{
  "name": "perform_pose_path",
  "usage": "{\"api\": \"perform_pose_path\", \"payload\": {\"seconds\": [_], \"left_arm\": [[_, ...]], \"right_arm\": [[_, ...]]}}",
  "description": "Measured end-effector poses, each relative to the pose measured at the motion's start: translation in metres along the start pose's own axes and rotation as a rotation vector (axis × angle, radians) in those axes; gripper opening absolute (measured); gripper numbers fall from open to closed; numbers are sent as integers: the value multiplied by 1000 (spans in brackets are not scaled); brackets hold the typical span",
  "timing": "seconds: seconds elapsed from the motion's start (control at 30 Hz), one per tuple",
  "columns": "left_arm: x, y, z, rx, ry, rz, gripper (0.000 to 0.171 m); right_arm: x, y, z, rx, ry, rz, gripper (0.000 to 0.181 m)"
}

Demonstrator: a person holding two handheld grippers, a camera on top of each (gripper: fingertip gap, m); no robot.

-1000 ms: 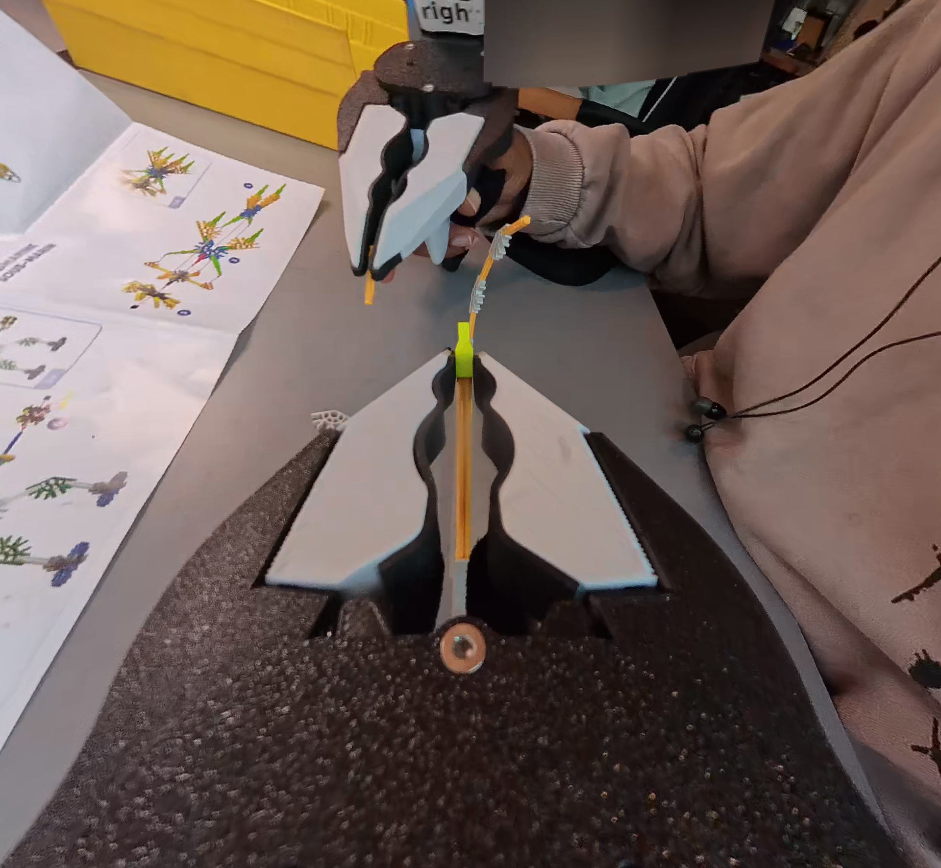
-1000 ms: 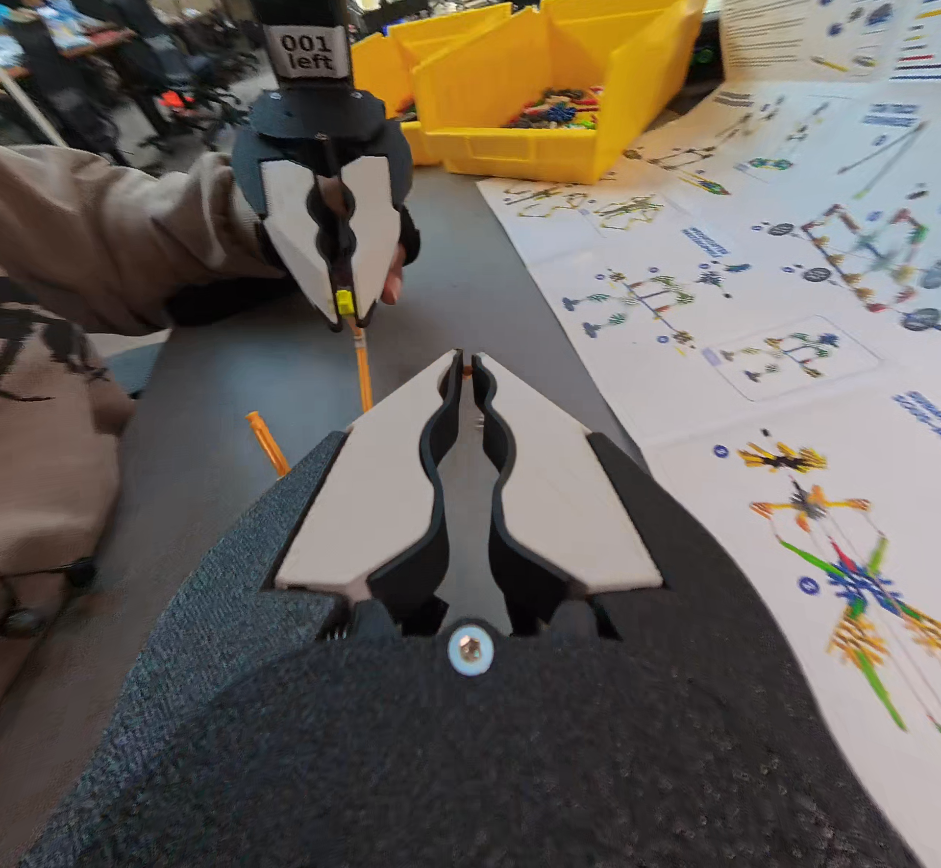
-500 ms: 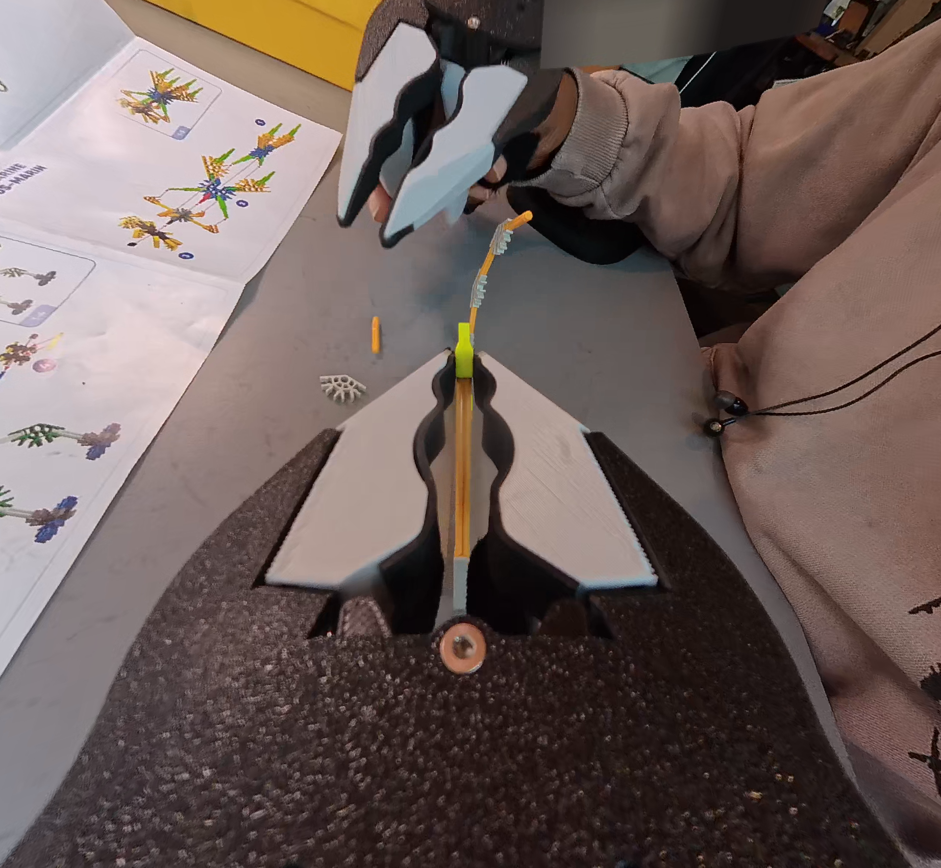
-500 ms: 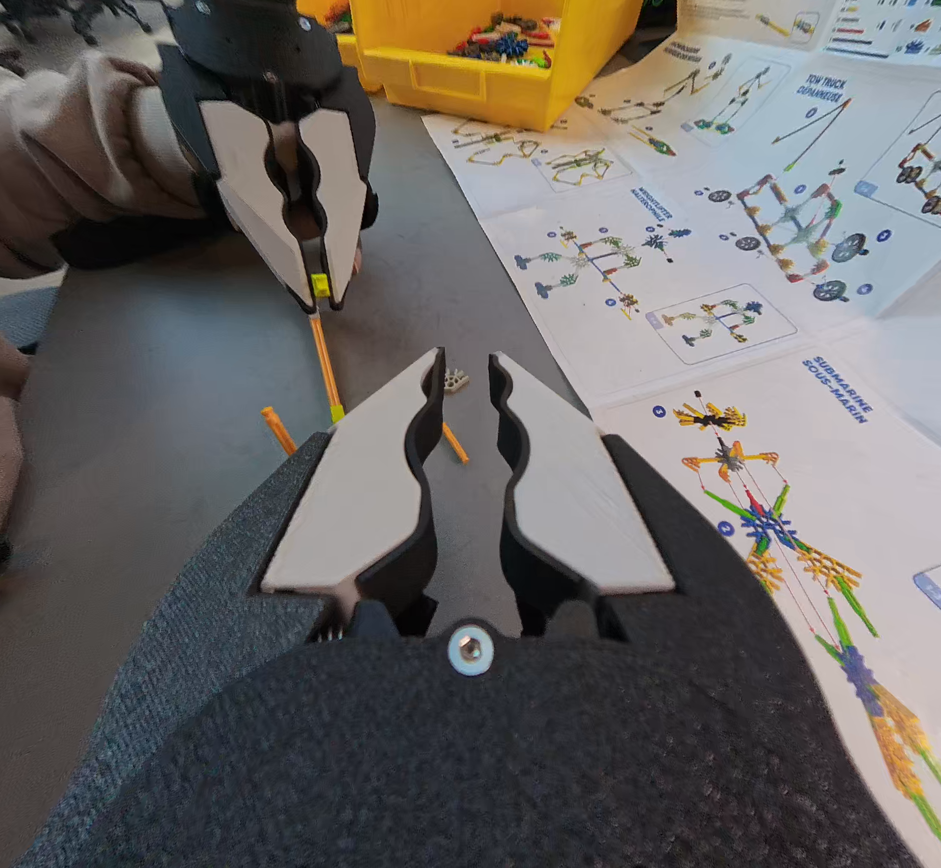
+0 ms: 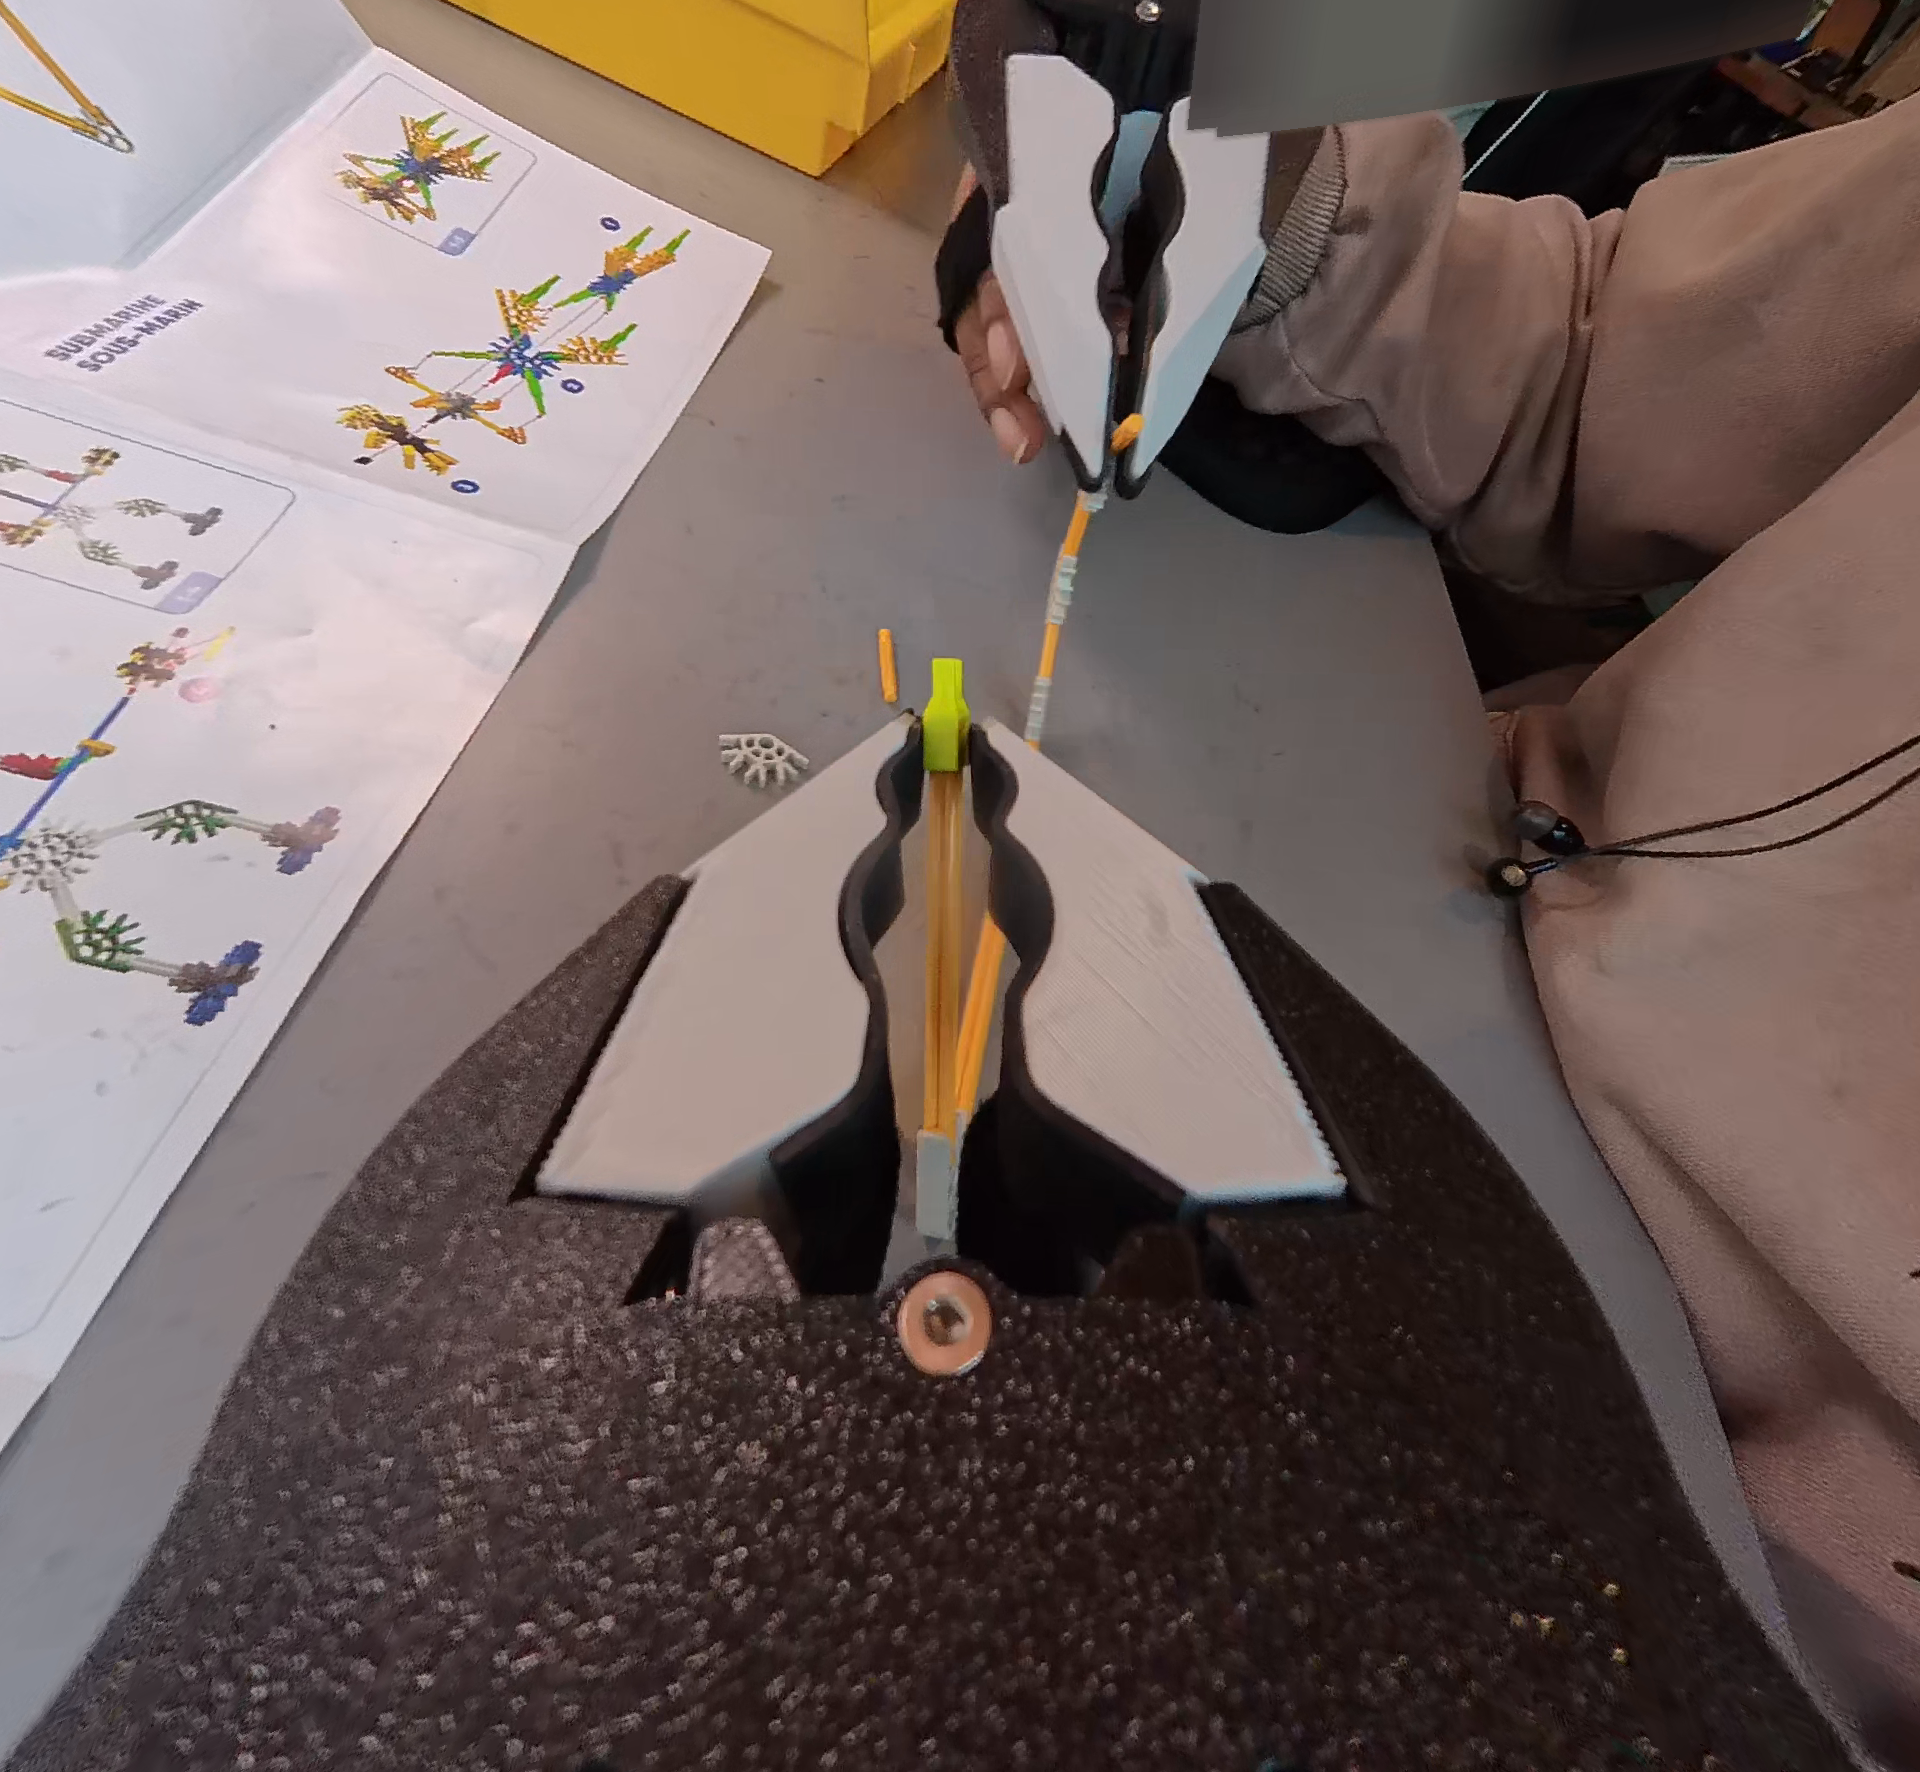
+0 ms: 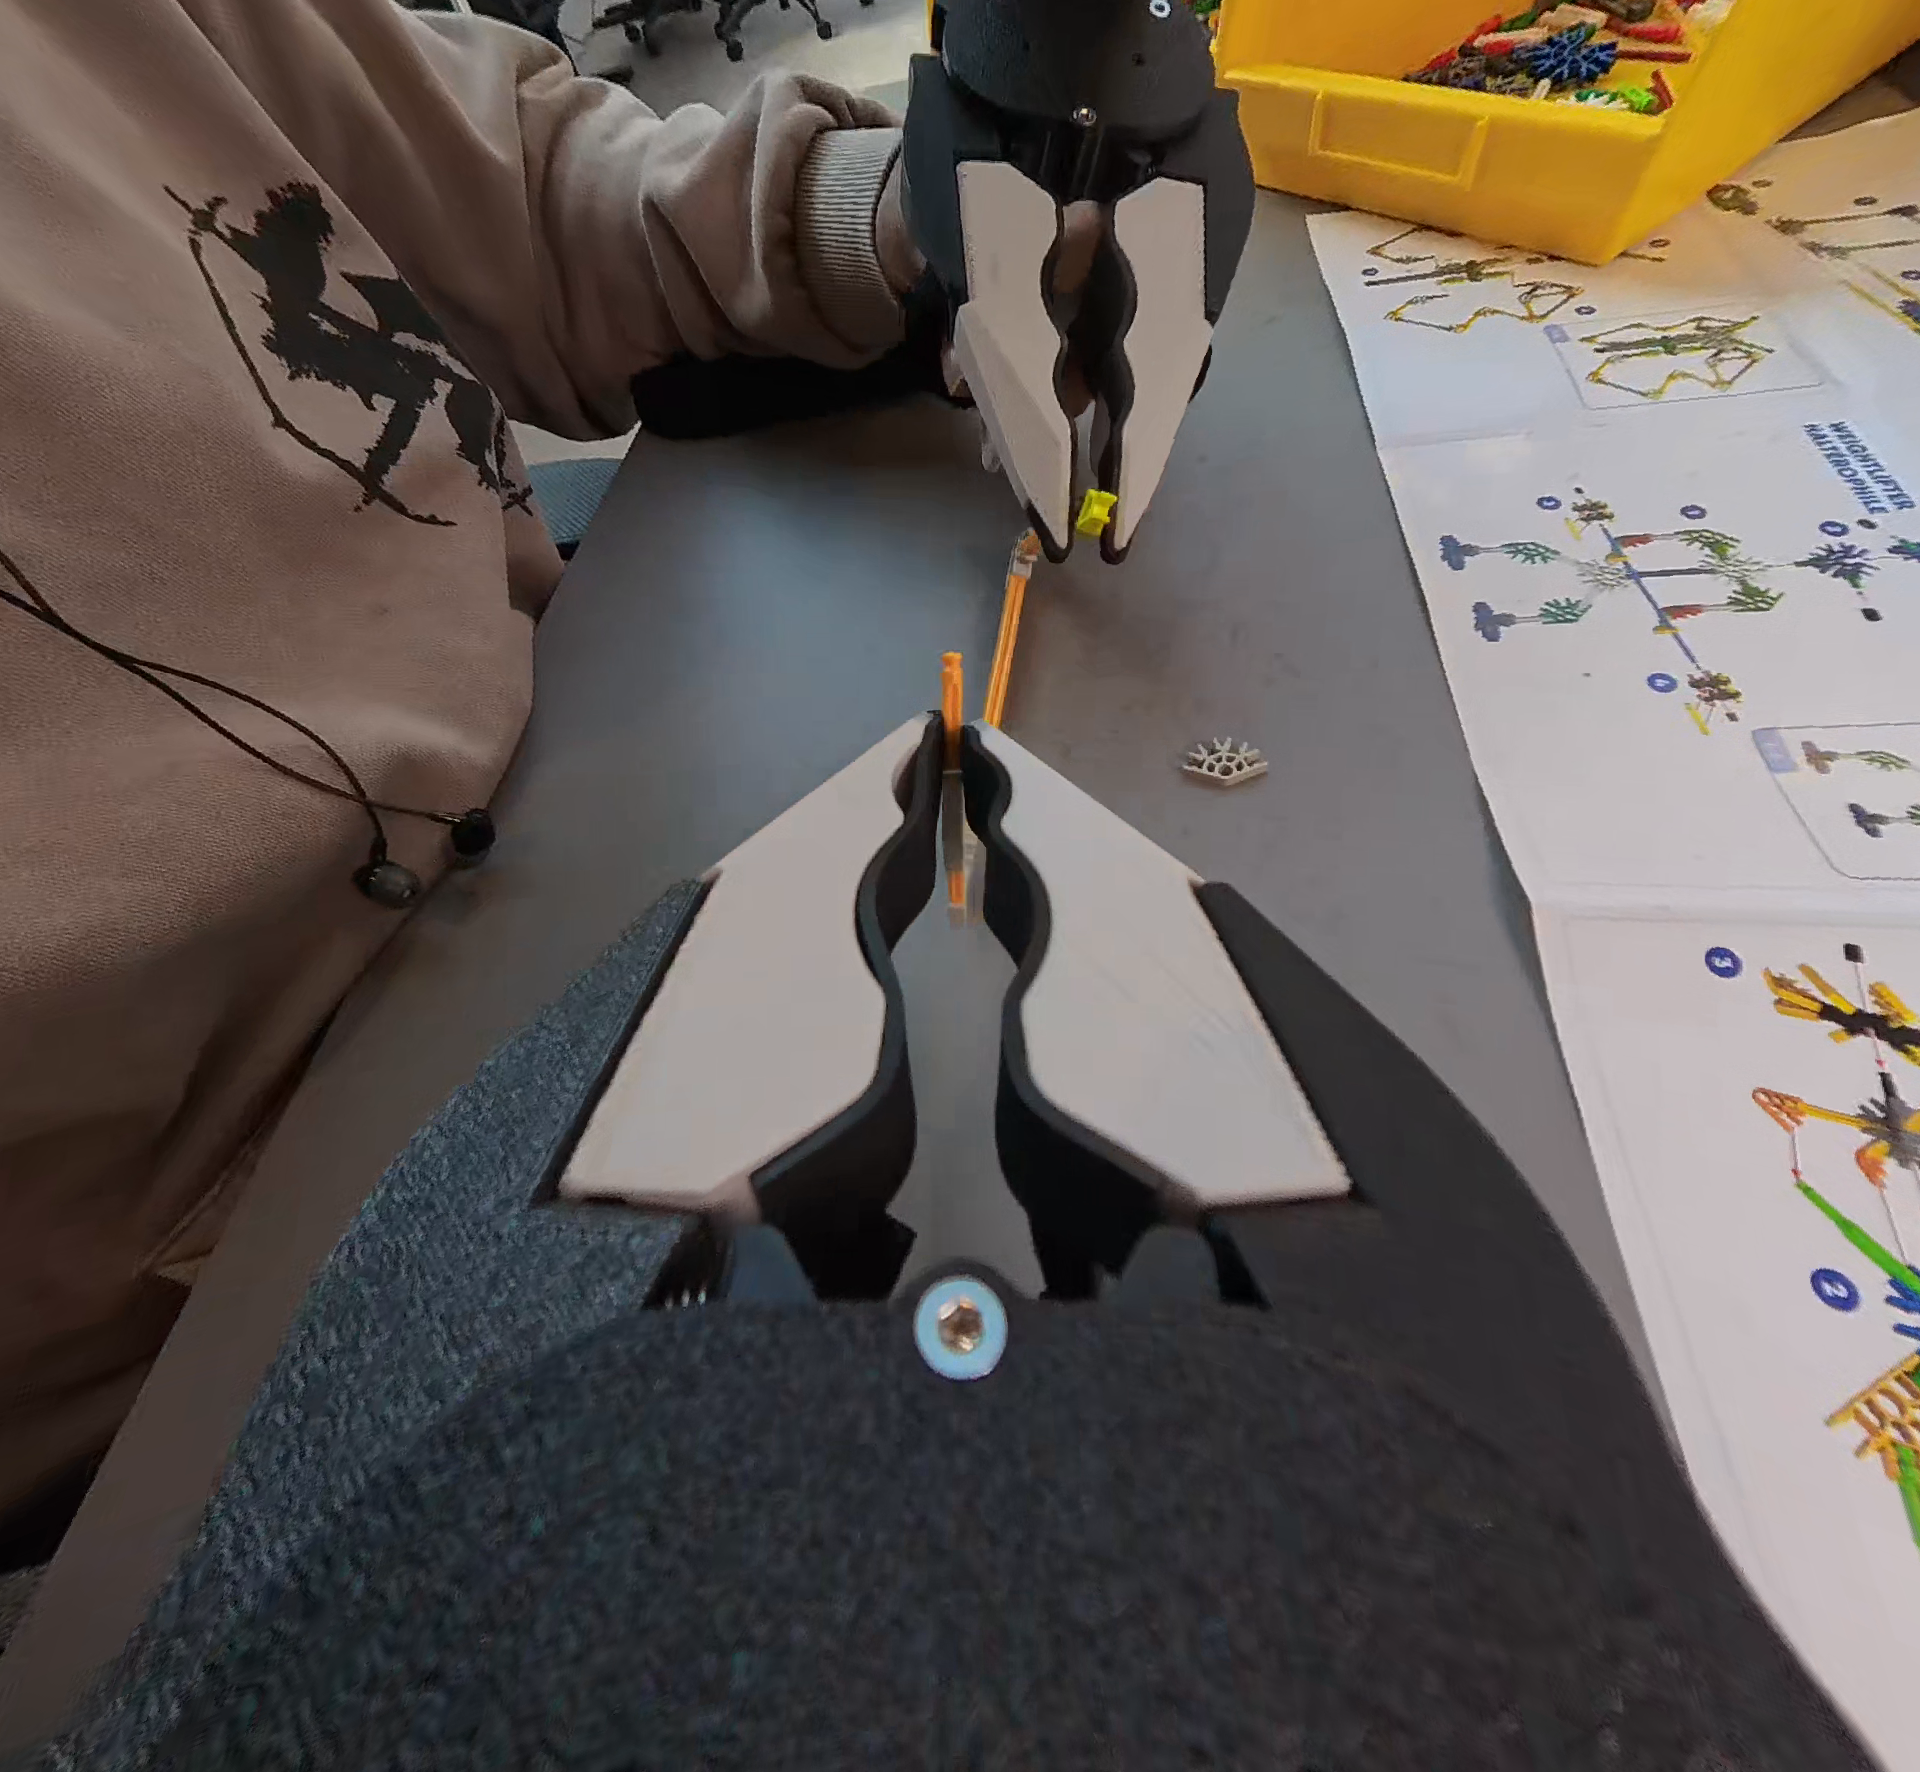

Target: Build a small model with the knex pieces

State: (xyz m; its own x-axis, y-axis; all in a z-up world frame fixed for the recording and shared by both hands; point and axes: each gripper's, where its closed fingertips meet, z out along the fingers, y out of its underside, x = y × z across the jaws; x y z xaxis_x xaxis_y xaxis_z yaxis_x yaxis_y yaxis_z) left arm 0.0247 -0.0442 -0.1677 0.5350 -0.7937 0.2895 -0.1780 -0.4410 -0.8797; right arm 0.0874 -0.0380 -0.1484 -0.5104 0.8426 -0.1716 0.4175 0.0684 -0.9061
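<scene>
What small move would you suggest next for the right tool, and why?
Probably ease the right tool toward the lime connector. Both tools are shut. The left tool pinches that connector, while the right one grips the far end of the jointed orange rod, which stands apart from the connector.

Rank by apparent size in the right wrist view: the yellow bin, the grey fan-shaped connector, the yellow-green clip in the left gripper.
1. Yellow bin, by far the largest.
2. Grey fan-shaped connector.
3. Yellow-green clip, held in the left gripper; only slightly smaller-looking than the connector, and it sits farther from the camera, so this order is unsure.
</scene>
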Motion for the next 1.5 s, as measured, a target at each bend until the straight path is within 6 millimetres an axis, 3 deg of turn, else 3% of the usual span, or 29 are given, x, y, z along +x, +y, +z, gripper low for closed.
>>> {"api": "perform_pose_path", "payload": {"seconds": [0.1,0.2,0.3,0.43,0.53,0.63,0.73,0.87,1.03,1.17,1.5], "left_arm": [[-9,-12,-6,56,-78,25,26],[-15,-48,-26,203,-283,189,32],[4,-66,-32,252,-341,337,25],[4,-41,0,110,-306,199,26],[7,-37,13,110,-264,130,25],[19,-42,20,152,-163,50,21],[30,-43,23,186,-58,-8,6],[35,-41,23,179,14,-50,2],[32,-25,29,49,-64,68,2],[31,-17,30,-8,-99,140,2],[31,-8,27,-93,-280,673,2]], "right_arm": [[0,-19,-3,90,18,-7,2],[12,-36,-4,192,98,20,2],[31,-48,-6,311,176,147,1],[34,-67,0,491,154,276,1],[29,-75,8,565,128,317,1],[22,-74,18,553,102,291,1],[15,-70,26,510,58,278,1],[10,-67,26,447,49,220,1],[5,-56,30,318,101,81,4],[5,-51,32,289,71,128,1],[-10,-47,35,401,-385,745,2]]}}
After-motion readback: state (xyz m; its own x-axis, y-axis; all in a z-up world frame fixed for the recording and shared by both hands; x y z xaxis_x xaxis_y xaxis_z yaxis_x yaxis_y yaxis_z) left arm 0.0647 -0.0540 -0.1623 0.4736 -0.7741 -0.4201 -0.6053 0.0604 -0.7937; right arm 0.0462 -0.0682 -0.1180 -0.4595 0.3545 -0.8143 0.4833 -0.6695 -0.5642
